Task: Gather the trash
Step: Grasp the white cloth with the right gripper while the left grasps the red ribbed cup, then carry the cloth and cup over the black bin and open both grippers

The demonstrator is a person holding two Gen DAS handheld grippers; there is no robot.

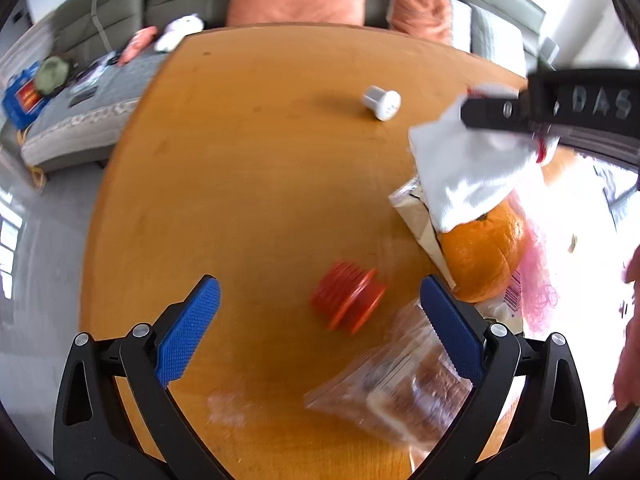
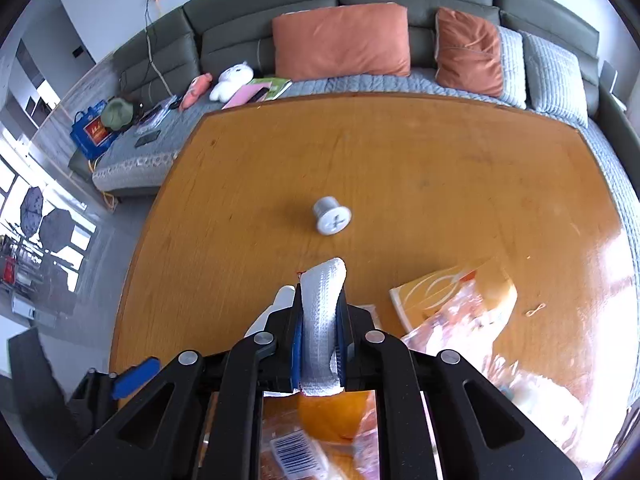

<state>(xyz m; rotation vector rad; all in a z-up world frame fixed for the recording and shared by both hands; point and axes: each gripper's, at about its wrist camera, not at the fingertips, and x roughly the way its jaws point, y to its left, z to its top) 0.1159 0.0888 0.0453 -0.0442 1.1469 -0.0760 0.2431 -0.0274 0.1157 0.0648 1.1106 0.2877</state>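
Observation:
My right gripper (image 2: pixel 320 344) is shut on a white crumpled tissue (image 2: pixel 322 312), held above the table; it also shows in the left wrist view (image 1: pixel 468 168), hanging from the right gripper's black finger (image 1: pixel 496 114). My left gripper (image 1: pixel 320 320) is open and empty, low over the wooden table (image 1: pixel 240 160). Between its fingers lies a red plastic screw cap (image 1: pixel 348 296). A clear plastic bag with brown contents (image 1: pixel 396 392) lies by its right finger. An orange (image 1: pixel 484 256) sits on a flattened carton (image 1: pixel 416 216).
A white screw-shaped plastic piece (image 2: pixel 331 215) lies mid-table. A clear orange-printed wrapper (image 2: pixel 460 300) lies to the right. A grey sofa with orange cushions (image 2: pixel 340 40) runs behind the table, with a plush toy (image 2: pixel 232 80) and clutter on it.

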